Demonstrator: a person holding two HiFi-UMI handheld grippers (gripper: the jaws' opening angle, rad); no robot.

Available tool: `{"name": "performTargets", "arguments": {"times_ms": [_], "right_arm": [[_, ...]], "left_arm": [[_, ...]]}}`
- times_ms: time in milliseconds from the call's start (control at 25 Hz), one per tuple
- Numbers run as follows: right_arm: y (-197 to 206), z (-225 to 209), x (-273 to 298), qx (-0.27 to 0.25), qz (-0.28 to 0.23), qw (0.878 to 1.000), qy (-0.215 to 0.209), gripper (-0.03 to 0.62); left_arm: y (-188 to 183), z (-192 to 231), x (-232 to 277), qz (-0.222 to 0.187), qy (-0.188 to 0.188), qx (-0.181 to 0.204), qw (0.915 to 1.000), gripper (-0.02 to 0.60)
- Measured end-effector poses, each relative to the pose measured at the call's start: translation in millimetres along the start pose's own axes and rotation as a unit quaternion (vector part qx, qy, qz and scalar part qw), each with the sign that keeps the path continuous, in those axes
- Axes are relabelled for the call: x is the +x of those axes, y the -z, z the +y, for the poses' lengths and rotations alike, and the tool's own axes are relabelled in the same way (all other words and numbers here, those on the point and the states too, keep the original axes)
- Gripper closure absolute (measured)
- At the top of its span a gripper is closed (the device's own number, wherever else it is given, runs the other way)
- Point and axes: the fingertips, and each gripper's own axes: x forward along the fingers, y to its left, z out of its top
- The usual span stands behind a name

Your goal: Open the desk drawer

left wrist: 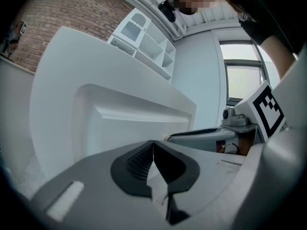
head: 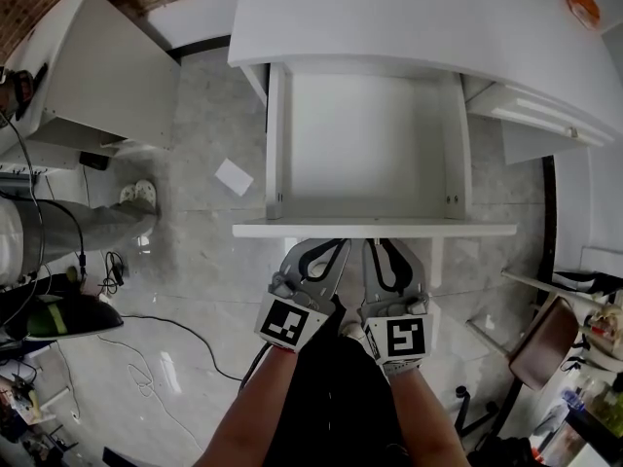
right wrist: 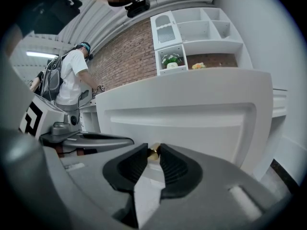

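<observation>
**Right tongs [right wrist: 154, 153]: pinched on small brass-coloured round knob [right wrist: 153, 151], drawer well out**

Left tongs [left wrist: 153, 146]: pads pressed together, nothing between them. Parked just beside the right pair, below the drawer front in the head view. Probably adding nothing to the pull.

White rectangular desk drawer [head: 275, 144]: slid well out from under the white tabletop [head: 409, 27], interior bare. Flat white front panel [head: 375, 229] nearest the person, just above both tools. Knob mounted on that panel's outer face. Visible only in the right gripper view, hidden under the panel edge from the head camera.

Step in hand, as a judgement: tail end of the pull. Most of the drawer box exposed, only the rear tucked under the tabletop, so likely little travel left.

Next move, one of two:
- Short straight pull along the runners to the stop, kept level, no sideways twist.
- If open enough, spread the right tongs and back off the knob without nudging the panel inward.

Small hold, close to the pad tips, so likely to slip under a jerk. Slow and steady either way.

Elsewhere: small orange object [head: 582, 6] at the tabletop's far corner, well apart from the drawer.
</observation>
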Motion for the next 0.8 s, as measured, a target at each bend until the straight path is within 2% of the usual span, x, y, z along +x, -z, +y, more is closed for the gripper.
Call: {"name": "performTargets", "arguments": {"times_ms": [600,800], "right_arm": [[6.1,10.0,-16.8,-0.007,0.010,1.000,-0.015,0.517],[6.7,13.8,-19.7,-0.007,0.015,1.000,-0.018,0.517]], "left_arm": [[4.5,-15.5,-7.5,0.003,0.003,0.013,0.9999,0.581],[5.0,-16.9,-11.7,0.003,-0.004,0.004,1.0000,0.580]]}}
